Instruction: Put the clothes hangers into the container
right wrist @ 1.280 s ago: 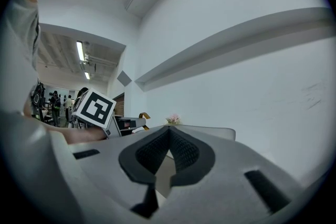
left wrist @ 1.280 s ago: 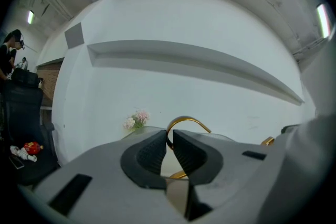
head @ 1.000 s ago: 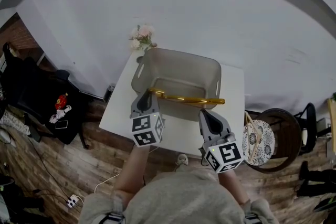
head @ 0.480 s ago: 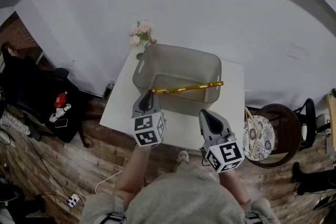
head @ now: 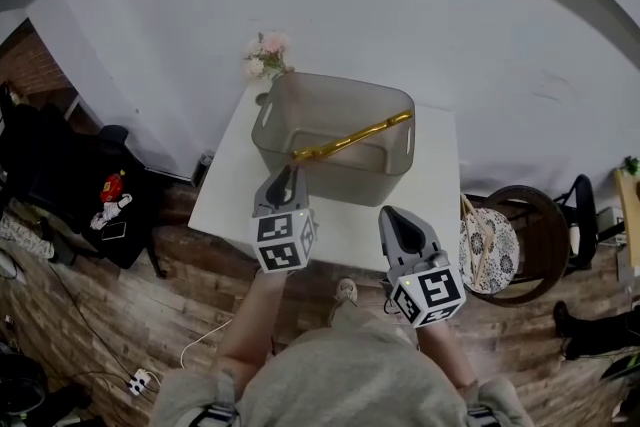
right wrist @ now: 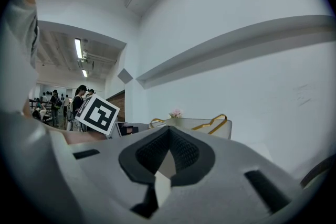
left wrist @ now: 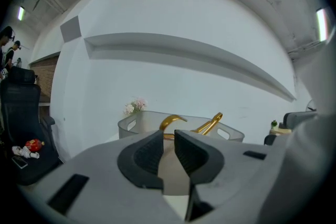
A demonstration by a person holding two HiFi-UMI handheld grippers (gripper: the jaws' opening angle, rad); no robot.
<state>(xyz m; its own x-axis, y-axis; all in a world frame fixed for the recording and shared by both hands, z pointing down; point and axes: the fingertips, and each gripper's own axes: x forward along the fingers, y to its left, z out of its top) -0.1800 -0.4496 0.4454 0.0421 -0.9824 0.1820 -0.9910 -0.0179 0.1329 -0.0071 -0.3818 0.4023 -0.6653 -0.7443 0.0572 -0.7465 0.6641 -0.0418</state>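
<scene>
White table (head: 345, 237) against wall (head: 400, 15) bears grey container (head: 268, 133).

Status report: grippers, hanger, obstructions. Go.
Left gripper open, empty. Right gripper shut, empty. Gold hanger slanted in container, one end up at rim. Nothing blocking.

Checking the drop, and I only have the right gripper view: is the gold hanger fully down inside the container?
Observer: Not flat. The head view shows the gold hanger lying slanted in the container, one end up on the far right rim.
Operator: Is the left gripper holding it?
Observer: No. The left gripper view shows its jaws apart with nothing between them.
Operator: Where is that gripper?
Observer: At the container's near left corner, over the white table.
</scene>
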